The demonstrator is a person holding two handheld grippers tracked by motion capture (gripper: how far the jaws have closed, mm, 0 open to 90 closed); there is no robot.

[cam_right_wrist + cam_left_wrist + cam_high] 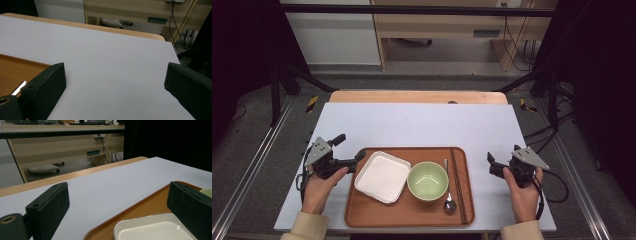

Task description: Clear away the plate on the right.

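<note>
On the worktop (422, 122), both grippers flank a brown tray (362, 212).
From above, the left gripper (349, 150) sits at the tray's left edge beside the white square plate (382, 176), fingers spread; the right gripper (490, 161) waits apart. The left gripper view shows nothing pinched, one finger seemingly over the plate (150, 230). The right gripper view shows spread fingers over bare worktop.

Desk (452, 25) beyond white table (422, 125)
</note>
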